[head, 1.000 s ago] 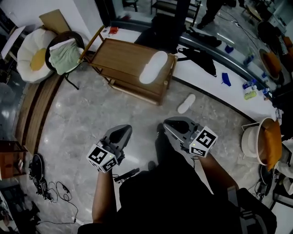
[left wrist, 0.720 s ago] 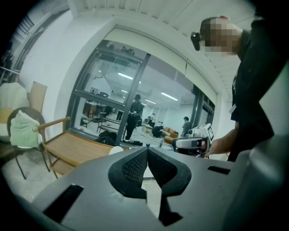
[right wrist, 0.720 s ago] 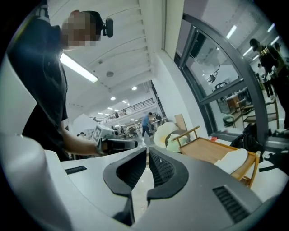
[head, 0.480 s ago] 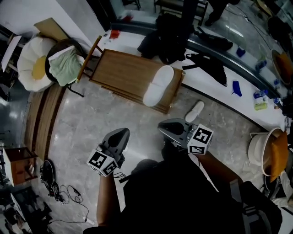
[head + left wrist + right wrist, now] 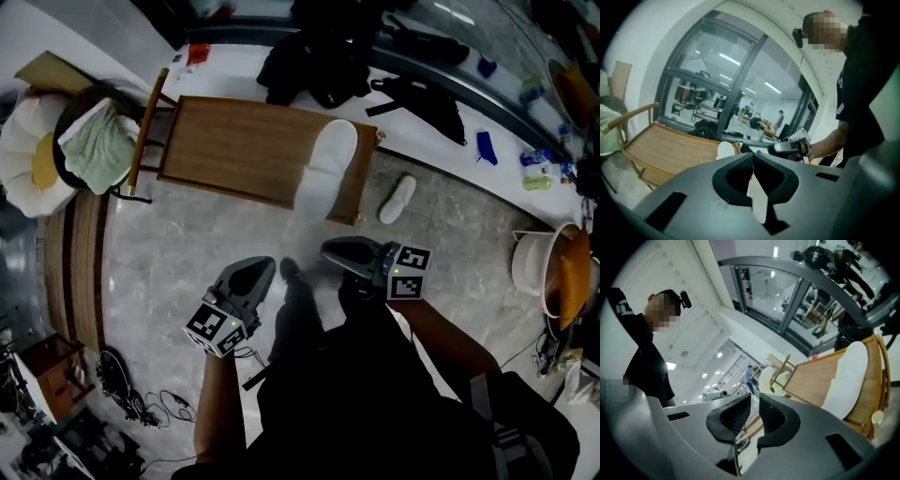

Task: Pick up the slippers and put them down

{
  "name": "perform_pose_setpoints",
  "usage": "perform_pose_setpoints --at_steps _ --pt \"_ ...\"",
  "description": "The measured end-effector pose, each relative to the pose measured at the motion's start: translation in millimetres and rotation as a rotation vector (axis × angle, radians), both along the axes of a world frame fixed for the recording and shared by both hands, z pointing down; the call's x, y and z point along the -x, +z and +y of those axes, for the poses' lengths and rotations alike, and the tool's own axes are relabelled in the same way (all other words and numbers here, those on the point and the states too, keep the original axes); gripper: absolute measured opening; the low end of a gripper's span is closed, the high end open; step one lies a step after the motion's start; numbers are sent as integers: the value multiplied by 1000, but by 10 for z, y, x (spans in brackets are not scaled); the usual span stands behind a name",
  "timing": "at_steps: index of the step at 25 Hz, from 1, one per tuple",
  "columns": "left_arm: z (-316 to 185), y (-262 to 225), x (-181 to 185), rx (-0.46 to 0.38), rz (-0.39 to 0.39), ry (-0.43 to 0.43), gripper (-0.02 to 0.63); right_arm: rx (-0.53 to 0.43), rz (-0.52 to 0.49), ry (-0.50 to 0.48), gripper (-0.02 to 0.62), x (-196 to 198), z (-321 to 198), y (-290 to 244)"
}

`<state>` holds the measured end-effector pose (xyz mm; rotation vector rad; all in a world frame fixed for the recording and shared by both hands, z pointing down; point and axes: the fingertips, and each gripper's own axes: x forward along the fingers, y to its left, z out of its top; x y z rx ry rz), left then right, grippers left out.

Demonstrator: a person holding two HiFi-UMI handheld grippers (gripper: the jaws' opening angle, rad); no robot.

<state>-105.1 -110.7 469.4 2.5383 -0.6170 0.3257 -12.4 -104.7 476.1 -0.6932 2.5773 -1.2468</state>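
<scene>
One white slipper (image 5: pixel 328 169) lies on the right end of the low wooden table (image 5: pixel 234 145). A second white slipper (image 5: pixel 397 199) lies on the marble floor just right of the table. Both grippers hang over the floor short of the table. My left gripper (image 5: pixel 265 266) is shut with nothing in it and points at the table. To its right, my right gripper (image 5: pixel 326 249) is shut too and empty, pointing left. The left gripper view has the table slipper (image 5: pixel 724 150) beyond the closed jaws. In the right gripper view that slipper (image 5: pixel 846 376) sits on the tilted table (image 5: pixel 815 376).
A round chair with a flower cushion and a green cloth (image 5: pixel 89 141) stands left of the table. Black clothes and bags (image 5: pixel 319 56) lie on the white ledge behind it. An orange-lined basin (image 5: pixel 553 272) sits at the right, cables (image 5: pixel 141 403) on the floor at lower left.
The person has stepped toward the table, so it and the slippers now lie nearer both grippers. The right gripper has rolled and its marker cube faces differently. Both stay shut.
</scene>
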Motion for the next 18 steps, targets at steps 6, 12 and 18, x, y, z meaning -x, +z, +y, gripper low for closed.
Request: perform_pose_setpoints --at_steps 6,12,18 --pt "-272 592 -15 90 0 126 11 185 -94 148 127 26 -211 605" --pt "-418 1037 -65 137 -17 163 11 353 -231 248 157 46 -286 1195" --pt "-507 1218 -202 122 -19 202 11 500 -357 372 190 -9 -432 1748"
